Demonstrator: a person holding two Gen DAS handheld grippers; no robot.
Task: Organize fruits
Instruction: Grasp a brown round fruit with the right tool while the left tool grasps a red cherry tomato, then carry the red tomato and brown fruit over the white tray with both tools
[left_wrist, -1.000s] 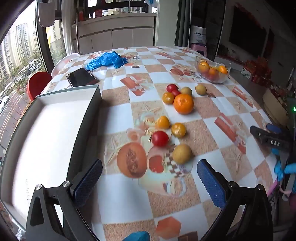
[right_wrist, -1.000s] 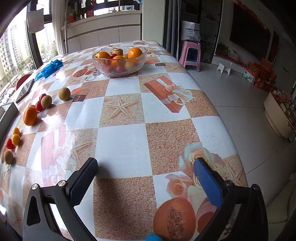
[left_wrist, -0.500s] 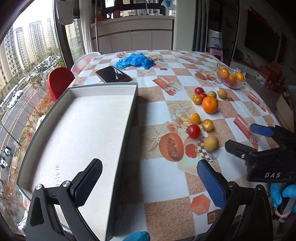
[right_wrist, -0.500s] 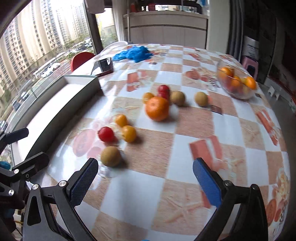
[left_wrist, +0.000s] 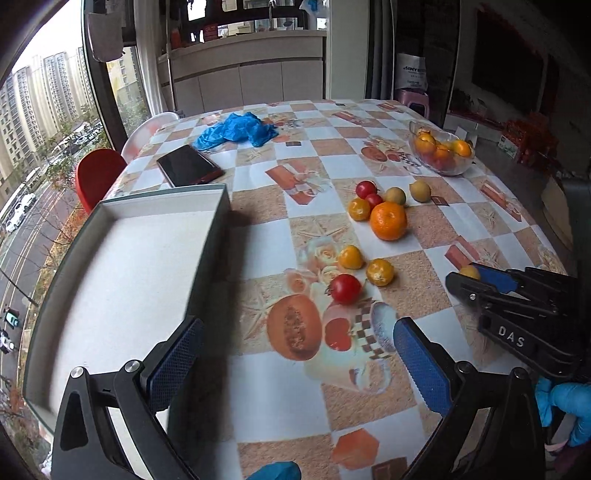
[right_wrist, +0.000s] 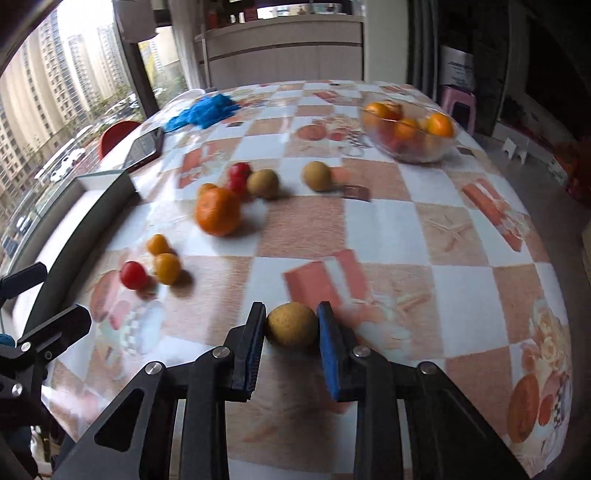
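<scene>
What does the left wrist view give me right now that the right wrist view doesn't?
Left wrist only: the tray's whole bare floor and the open left gripper.

Right wrist only: the right gripper, whose jaws have just been closing, with its pads against both sides of a yellow-brown fruit.

Both: the big orange, the red tomato, the glass bowl, the blue gloves.

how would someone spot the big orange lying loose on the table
Start at the glass fruit bowl near the table's far right edge and come toward the grey tray. Among the loose fruit between them, the big orange is by far the largest; its neighbours are all much smaller.
</scene>
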